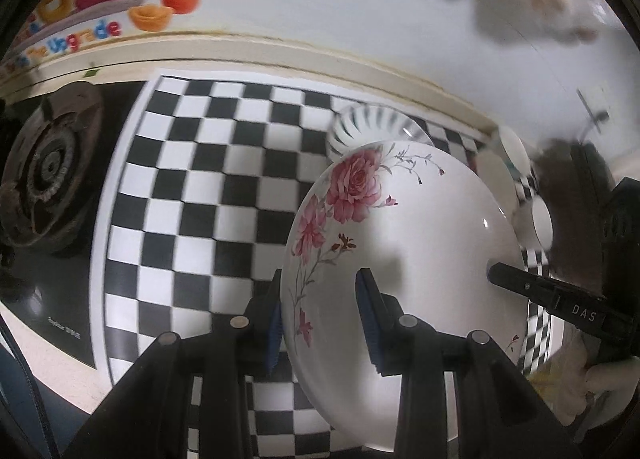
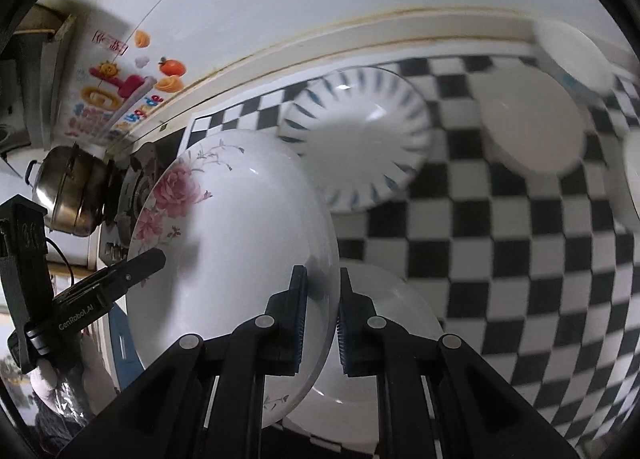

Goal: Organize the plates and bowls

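Left wrist view: burner (image 1: pixel 48 175), checkered mat (image 1: pixel 208 163), then left gripper (image 1: pixel 320 319) nearly closed, pinching the floral plate (image 1: pixel 420 227) rim, lifted above the mat; right gripper (image 2: pixel 322 315) clamps its opposite edge; striped bowl (image 2: pixel 360 139) behind.

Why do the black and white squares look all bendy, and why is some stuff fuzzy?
Left wrist view: the fisheye lens curves the checkered mat; the bowls at the right edge are smeared. Right wrist view: squares bulge too; the white bowls blur, while the flowered plate stays sharp.
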A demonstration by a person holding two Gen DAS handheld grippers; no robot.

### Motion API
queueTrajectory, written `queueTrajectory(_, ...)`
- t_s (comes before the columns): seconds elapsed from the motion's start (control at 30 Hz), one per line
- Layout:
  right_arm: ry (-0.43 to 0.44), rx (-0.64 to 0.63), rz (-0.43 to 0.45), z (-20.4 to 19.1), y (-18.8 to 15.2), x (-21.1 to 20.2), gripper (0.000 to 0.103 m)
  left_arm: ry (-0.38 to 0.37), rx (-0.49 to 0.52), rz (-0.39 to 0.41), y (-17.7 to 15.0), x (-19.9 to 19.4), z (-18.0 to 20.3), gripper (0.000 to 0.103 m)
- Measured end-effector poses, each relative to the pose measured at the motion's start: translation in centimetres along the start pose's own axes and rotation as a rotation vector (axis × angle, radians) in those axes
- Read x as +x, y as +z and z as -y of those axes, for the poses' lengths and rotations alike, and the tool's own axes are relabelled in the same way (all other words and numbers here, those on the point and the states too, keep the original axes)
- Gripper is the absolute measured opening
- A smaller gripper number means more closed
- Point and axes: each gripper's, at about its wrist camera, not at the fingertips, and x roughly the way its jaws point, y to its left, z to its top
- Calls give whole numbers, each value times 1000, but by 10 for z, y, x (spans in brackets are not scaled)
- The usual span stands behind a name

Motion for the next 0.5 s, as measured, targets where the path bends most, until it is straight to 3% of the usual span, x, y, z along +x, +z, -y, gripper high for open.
queueTrajectory(0.2,-14,62,5,32,-38,-2,15,3,63,-63,-15,27,32,31)
queueTrajectory(0.5,-24,125,-42,65,-78,23,15,43,109,-154,-36,77,43,31)
